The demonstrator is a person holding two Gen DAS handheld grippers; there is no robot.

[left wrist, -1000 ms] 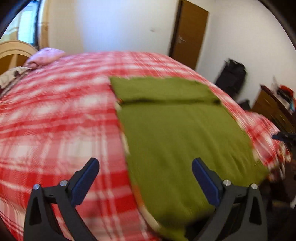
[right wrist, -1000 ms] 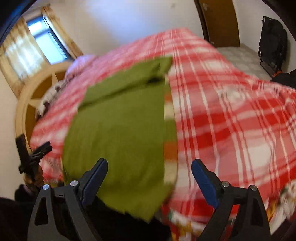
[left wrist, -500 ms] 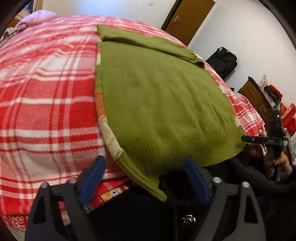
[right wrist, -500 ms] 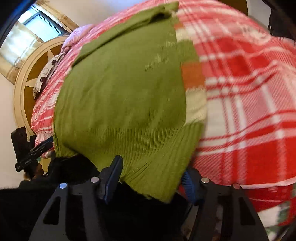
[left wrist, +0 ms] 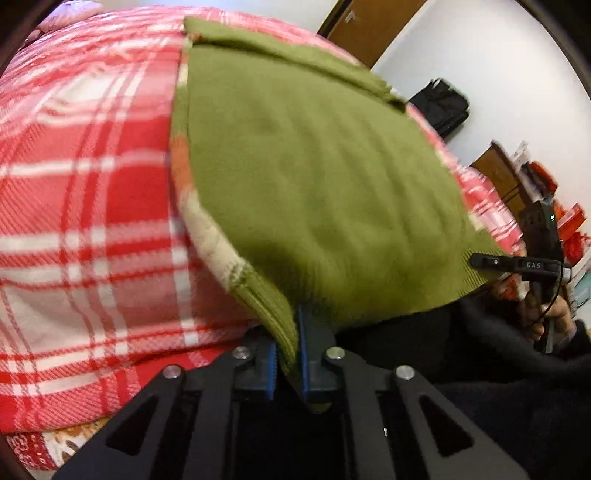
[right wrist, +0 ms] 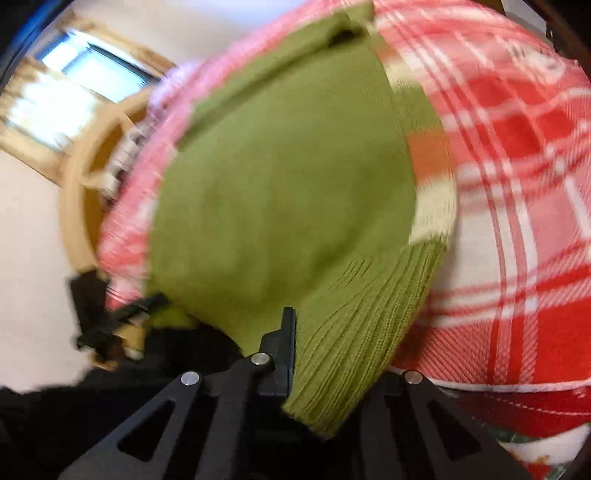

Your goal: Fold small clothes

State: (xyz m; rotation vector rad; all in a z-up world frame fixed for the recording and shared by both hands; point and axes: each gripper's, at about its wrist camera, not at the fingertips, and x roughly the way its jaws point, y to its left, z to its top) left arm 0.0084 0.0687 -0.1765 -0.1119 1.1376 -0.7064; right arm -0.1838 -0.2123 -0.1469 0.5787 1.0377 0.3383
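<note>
Left-wrist view, left to right. A bed (left wrist: pixel 85 192) covered by a red-and-white plaid blanket fills the left half; a pink pillow (left wrist: pixel 70 9) lies at its far end. The green knitted sweater (left wrist: pixel 314 177) lies flat on the blanket, a sleeve folded across its far end and a cream-and-orange striped panel showing along its left edge. Its ribbed hem hangs over the near edge of the bed. The left hand-held gripper (left wrist: pixel 288 354) is closed on that hem at the left corner, the knit pinched between the blue pads. Beyond the bed stand a white wall, a brown door (left wrist: pixel 373 26), a black bag (left wrist: pixel 441 105) on the floor and a wooden cabinet (left wrist: pixel 498 173). At the far right the right hand-held gripper (left wrist: pixel 491 263) meets the hem's other corner, a hand (left wrist: pixel 554 314) on its handle.

Right-wrist view, left to right. A curtained window (right wrist: pixel 77 81), a cream wall and a curved wooden headboard (right wrist: pixel 77 192) bound the bed's far side. The left hand-held gripper (right wrist: pixel 147 301) reaches the hem at lower left. The sweater (right wrist: pixel 280 177) occupies the centre; the right hand-held gripper (right wrist: pixel 295 354) is closed on its hem, the knit draped over one finger. Open plaid blanket (right wrist: pixel 517 192) extends to the right of the sweater.
</note>
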